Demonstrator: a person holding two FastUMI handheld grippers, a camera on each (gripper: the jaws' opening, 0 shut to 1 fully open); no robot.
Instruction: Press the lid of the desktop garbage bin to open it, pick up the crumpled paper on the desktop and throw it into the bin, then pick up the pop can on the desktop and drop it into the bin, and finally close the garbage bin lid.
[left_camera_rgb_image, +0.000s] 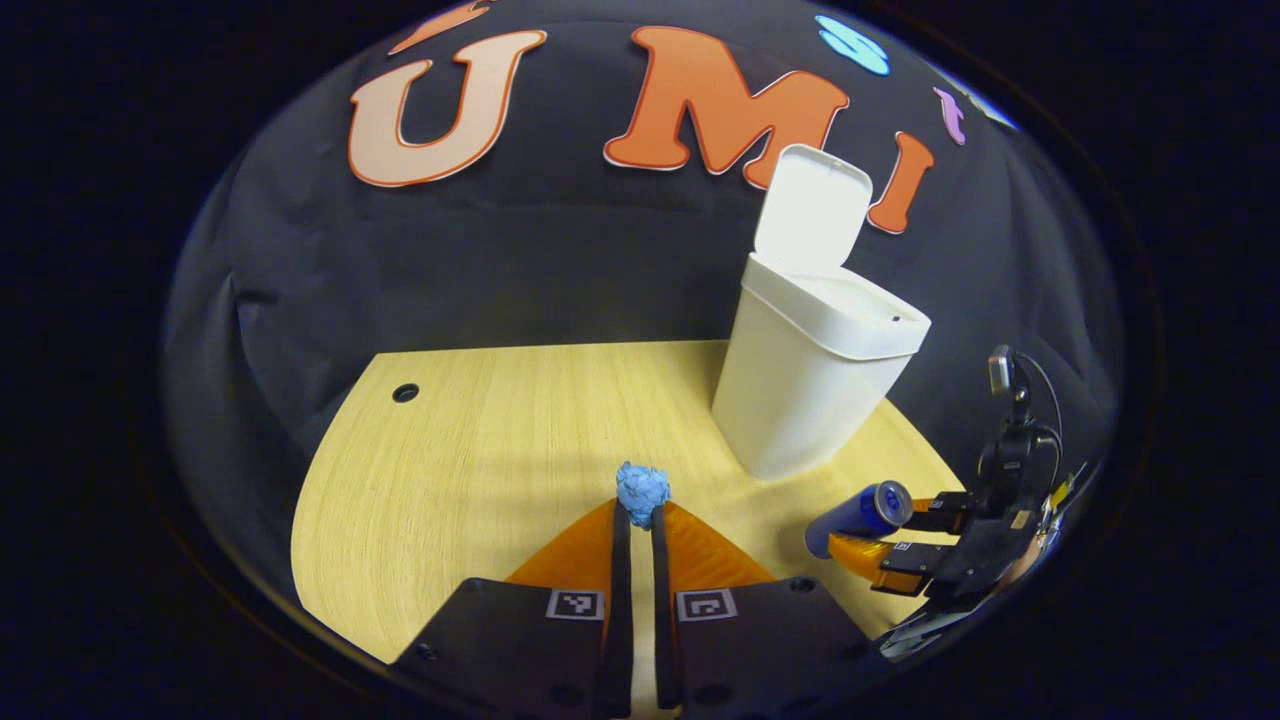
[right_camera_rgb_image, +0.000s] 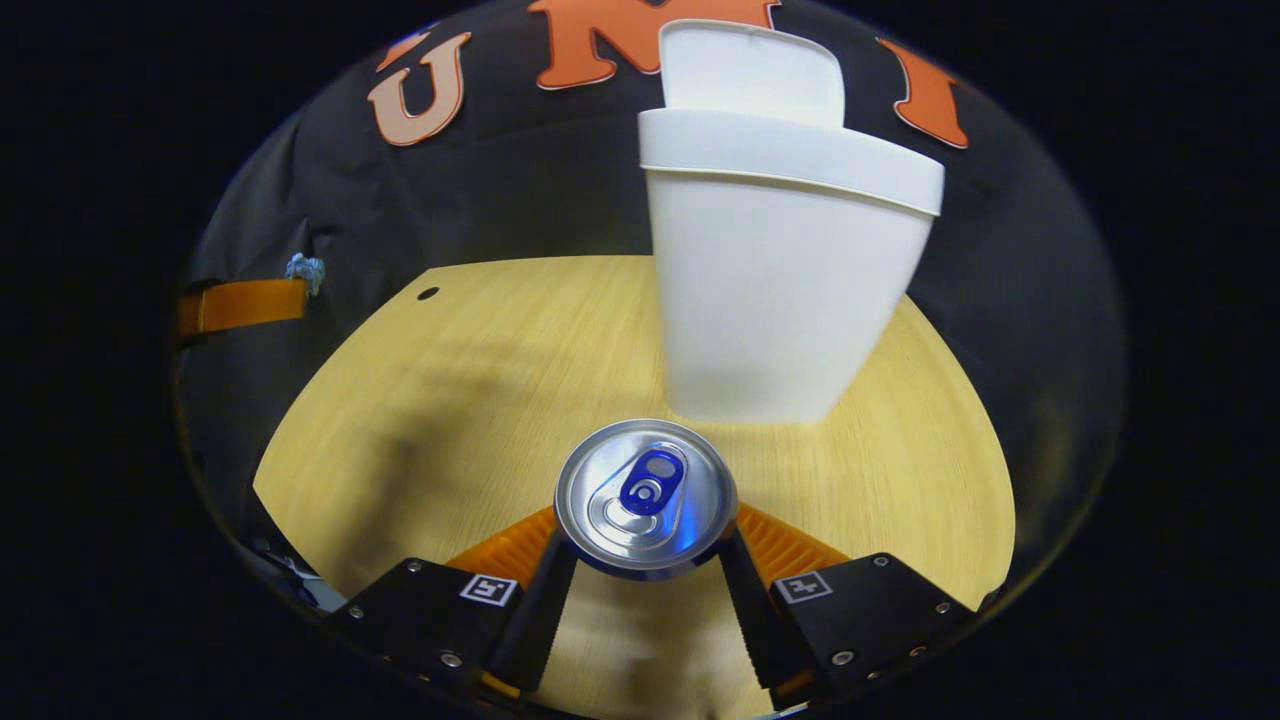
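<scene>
Crumpled paper, a small blue wad (left_camera_rgb_image: 642, 492), sits pinched between the tips of the left gripper (left_camera_rgb_image: 641, 512), whose fingers stand nearly together and clamp it above the pale wooden desktop (left_camera_rgb_image: 480, 450); the right gripper view shows the same wad (right_camera_rgb_image: 305, 267) from far off at about nine o'clock, at the end of that gripper's finger (right_camera_rgb_image: 245, 304). White plastic garbage bin (left_camera_rgb_image: 810, 385) stands on the desk at roughly two o'clock in the left gripper view, its hinged lid (left_camera_rgb_image: 812, 210) raised upright; in the right gripper view the bin (right_camera_rgb_image: 775, 290) looms at twelve o'clock, seen from lower down, so its rim hides the opening. Blue aluminium pop can (right_camera_rgb_image: 645, 497) is clamped between the fingers of the right gripper (right_camera_rgb_image: 645, 560), its silver top and blue tab facing the camera; the left gripper view gives the side of it instead, the can (left_camera_rgb_image: 858, 515) lying tilted in that gripper (left_camera_rgb_image: 885, 540) at four o'clock, near the bin's base; a round dark hole (left_camera_rgb_image: 405, 392) marks the desk at ten o'clock.
</scene>
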